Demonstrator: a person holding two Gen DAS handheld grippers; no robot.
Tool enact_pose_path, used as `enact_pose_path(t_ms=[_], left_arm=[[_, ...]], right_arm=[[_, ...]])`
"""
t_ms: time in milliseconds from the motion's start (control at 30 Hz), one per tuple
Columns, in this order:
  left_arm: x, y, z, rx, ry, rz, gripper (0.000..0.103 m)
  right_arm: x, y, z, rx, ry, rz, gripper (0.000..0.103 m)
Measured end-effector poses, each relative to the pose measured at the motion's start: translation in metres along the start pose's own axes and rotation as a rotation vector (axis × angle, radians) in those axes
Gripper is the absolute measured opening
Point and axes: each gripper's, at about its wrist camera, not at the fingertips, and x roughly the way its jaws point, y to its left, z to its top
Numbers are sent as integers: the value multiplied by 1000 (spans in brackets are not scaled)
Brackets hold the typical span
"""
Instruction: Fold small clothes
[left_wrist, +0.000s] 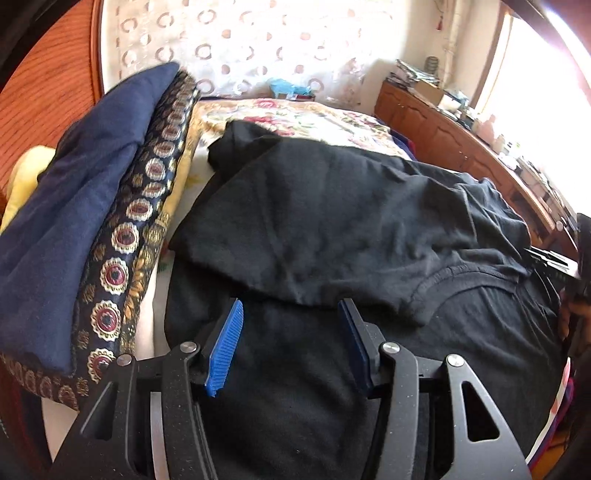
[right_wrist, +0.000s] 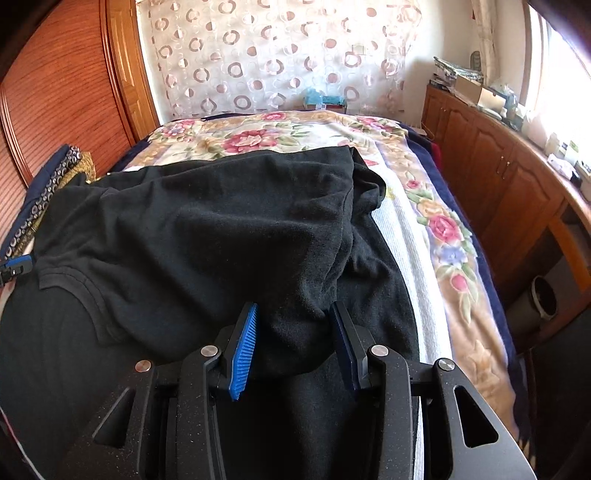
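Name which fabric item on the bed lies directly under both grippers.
The black T-shirt, spread mid-bed; the navy cloth and medallion-patterned fabric are piled aside at its left.

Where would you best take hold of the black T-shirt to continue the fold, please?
Grip the black T-shirt at the near edge of its folded-over layer, one corner per gripper, coming from the near side: that edge lies loose on top, facing both grippers.
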Motion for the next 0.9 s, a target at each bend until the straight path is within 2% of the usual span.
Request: enact_pose_path(t_ms=[233,500,533,567,600,633,667,733,800,833,867,900], left_arm=[[10,1,15,-26,8,62,54],[24,8,35,-103,6,62,54],[25,6,35,-93,5,69,47],[26,3,36,-67,6,101,33],[27,1,35,-48,5,117,27],[27,0,34,-41,4,108,19],[26,0,34,-39,0,99,7],[21,-1,32,-23,-21,101,5],[11,-5,30,-1,-60,105,4],[6,-6,29,7,-75,106,4],[-1,-7,28,18,-96,102,4],[-9,-11,27,39,-121,110,4]], right_arm=[[8,6,-5,-23,1,-21,42],[7,7,-6,-28,1,-22,42],[7,7,-6,-28,1,-22,42],[7,7,-6,-28,2,-22,42],[7,7,-6,-28,1,-22,42],[7,7,-6,-28,1,-23,42],[7,7,-6,-27,1,-22,42],[5,6,-7,-27,0,-22,40],[4,5,-7,-22,-3,-19,29],[3,3,-7,-20,-5,-10,16],[1,3,-6,-17,-13,-2,10],[-1,4,-6,-22,-24,-4,10]])
